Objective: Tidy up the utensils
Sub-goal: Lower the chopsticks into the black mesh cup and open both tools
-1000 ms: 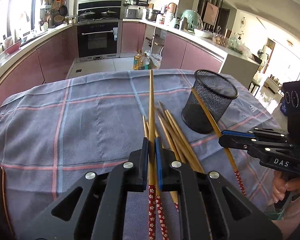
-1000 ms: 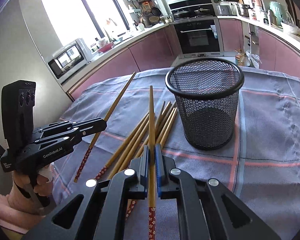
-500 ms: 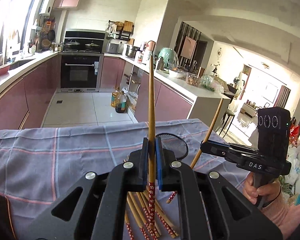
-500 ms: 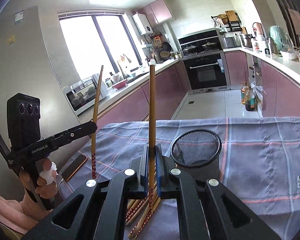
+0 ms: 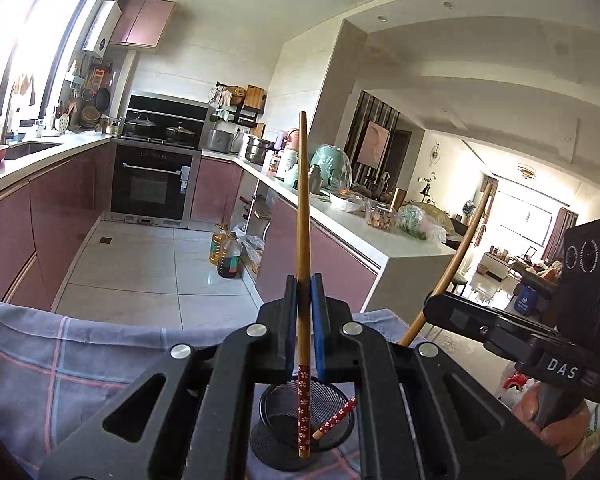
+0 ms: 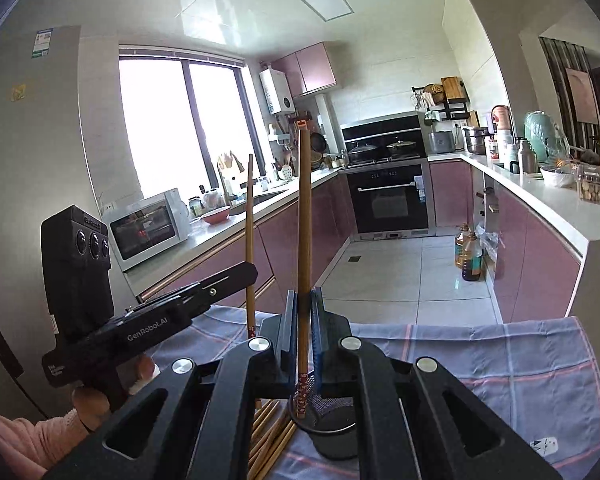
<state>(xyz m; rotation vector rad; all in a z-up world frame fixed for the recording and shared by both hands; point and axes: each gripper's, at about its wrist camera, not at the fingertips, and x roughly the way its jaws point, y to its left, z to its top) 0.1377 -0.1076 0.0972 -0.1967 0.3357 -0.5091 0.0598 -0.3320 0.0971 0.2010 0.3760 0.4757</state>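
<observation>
Two grippers, each clamping one chopstick; one mesh cup; loose chopsticks heaped beside it, too overlapped to count

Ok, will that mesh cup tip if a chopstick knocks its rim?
Likely light: the mesh cup is thin open wire, so a sideways knock may slide or tip it. It sits flat on the cloth, whose grip should steady it somewhat.

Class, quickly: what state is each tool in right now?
Left tool: closed on a chopstick, held over the cup.
Right tool: closed on another chopstick.
</observation>
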